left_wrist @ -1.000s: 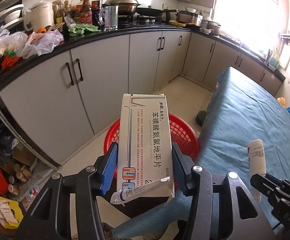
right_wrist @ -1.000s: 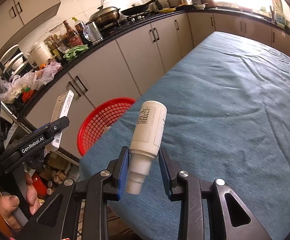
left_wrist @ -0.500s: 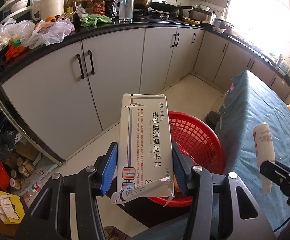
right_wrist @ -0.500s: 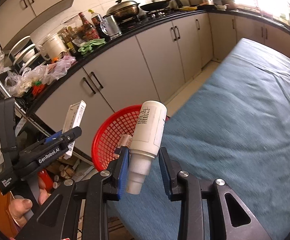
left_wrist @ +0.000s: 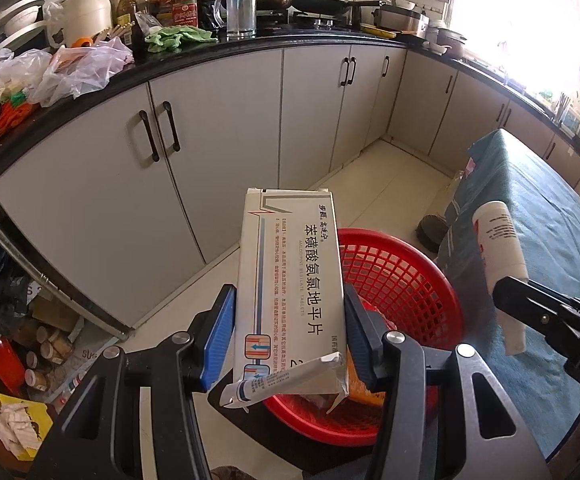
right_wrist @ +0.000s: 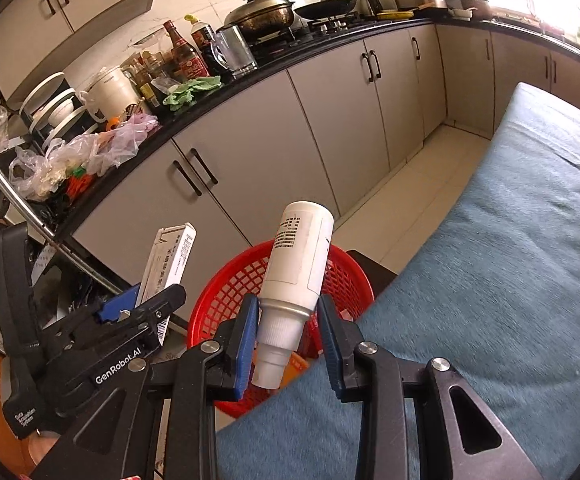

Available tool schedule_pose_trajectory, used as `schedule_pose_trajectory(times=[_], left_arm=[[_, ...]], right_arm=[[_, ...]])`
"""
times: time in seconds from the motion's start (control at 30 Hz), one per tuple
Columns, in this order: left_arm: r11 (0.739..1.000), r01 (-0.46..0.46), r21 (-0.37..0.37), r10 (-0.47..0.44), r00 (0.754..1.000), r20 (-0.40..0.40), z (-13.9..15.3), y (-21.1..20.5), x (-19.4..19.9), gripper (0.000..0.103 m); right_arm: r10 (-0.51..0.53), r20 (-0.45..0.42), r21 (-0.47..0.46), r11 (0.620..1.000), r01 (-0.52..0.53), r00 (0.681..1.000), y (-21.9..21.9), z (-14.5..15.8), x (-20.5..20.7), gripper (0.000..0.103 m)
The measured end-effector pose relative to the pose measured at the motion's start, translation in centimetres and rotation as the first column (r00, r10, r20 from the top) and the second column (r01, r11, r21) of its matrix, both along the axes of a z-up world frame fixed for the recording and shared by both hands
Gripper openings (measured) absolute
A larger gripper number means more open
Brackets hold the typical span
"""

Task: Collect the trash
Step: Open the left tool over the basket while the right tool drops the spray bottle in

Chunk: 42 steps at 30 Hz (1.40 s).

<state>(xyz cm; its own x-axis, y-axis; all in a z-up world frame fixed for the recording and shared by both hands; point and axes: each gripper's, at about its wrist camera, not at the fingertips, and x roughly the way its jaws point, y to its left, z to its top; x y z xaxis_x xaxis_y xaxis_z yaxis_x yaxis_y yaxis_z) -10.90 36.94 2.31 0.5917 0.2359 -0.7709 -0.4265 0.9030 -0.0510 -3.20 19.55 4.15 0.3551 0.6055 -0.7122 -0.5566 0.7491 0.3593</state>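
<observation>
My left gripper [left_wrist: 287, 338] is shut on a white medicine box [left_wrist: 292, 284] with Chinese print and a torn near flap, held above the near rim of a red mesh basket [left_wrist: 402, 276]. The basket stands on a dark stool beside the table and holds some orange and pale scraps. My right gripper [right_wrist: 287, 344] is shut on a white spray bottle [right_wrist: 300, 256], cap toward the camera, at the table's corner with the red basket [right_wrist: 229, 296] just beyond it. In the right wrist view the left gripper [right_wrist: 141, 312] and its box [right_wrist: 169, 264] are at the left.
A table under a blue-green cloth [right_wrist: 490, 280] fills the right. Grey kitchen cabinets [left_wrist: 217, 128] under a black counter crowded with bottles, pots and plastic bags run behind the basket. A cluttered low shelf [left_wrist: 29, 340] sits at the lower left. Tiled floor [left_wrist: 390, 176] lies between.
Both grippers have moved toward the red basket, which now looks larger and nearer in both views. The box and the bottle stay gripped as before.
</observation>
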Motion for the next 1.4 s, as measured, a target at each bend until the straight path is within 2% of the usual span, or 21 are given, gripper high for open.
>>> schedule_pose_trajectory(times=[0.57, 1.2, 1.23, 1.3, 1.37, 1.4], left_arm=[[0.998, 0.011, -0.064, -0.013, 0.999, -0.032, -2.6, 1.0, 2.4, 0.050], [0.996, 0.017, -0.090, -0.021, 0.999, -0.038, -3.1, 1.2, 2.4, 0.050], [0.996, 0.018, -0.092, -0.022, 0.999, -0.038, -3.1, 1.2, 2.3, 0.050], [0.996, 0.019, -0.091, -0.022, 0.999, -0.036, -3.0, 1.2, 2.2, 0.052], [0.996, 0.019, -0.085, -0.022, 0.999, -0.033, -2.8, 1.1, 1.9, 0.058], [0.997, 0.018, -0.079, -0.021, 0.999, -0.031, -2.7, 1.0, 1.8, 0.059]], right_arm=[[-0.001, -0.068, 0.029, 1.000, 0.003, 0.998, 1.4, -2.7, 3.0, 0.033], [0.001, -0.034, 0.031, 1.000, 0.000, 0.999, 1.4, -2.5, 2.6, 0.035], [0.000, -0.035, 0.034, 0.999, 0.001, 0.999, 1.4, -2.5, 2.6, 0.036], [-0.001, -0.038, 0.047, 0.999, 0.003, 0.999, 1.2, -2.5, 2.7, 0.050], [-0.008, -0.033, 0.061, 0.998, 0.010, 0.999, 0.9, -2.4, 2.6, 0.057], [-0.012, -0.029, 0.066, 0.998, 0.014, 0.999, 0.7, -2.3, 2.6, 0.057]])
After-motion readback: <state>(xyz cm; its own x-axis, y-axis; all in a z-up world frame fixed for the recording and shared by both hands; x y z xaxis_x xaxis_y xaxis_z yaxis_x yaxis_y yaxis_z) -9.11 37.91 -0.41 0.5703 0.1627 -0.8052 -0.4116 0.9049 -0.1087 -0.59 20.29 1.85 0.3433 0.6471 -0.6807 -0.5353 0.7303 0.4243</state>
